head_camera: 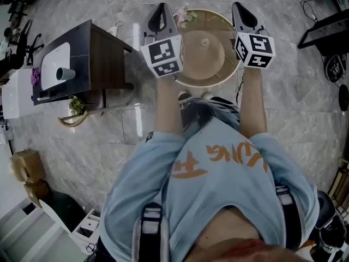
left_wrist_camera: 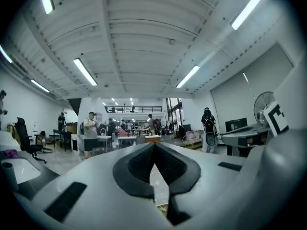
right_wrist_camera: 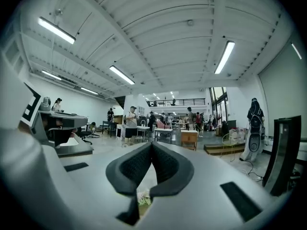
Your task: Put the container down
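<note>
**Grey stone floor [head_camera: 305, 108] below: lower it level**

Round cream lidded container [head_camera: 204, 53] sits between the left gripper [head_camera: 159, 12] and right gripper [head_camera: 243, 11]. Both claws are pinched closed with nothing inside, apparently pressing its sides. Best to sink both together with equal inward pressure, clear of the dark side table [head_camera: 92, 51].

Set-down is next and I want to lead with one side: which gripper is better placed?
Neither clearly. The left gripper and right gripper are shut on opposite rims of the container, about level, so lower both together. Toward the dark table, left leads: it is on that side.
</note>
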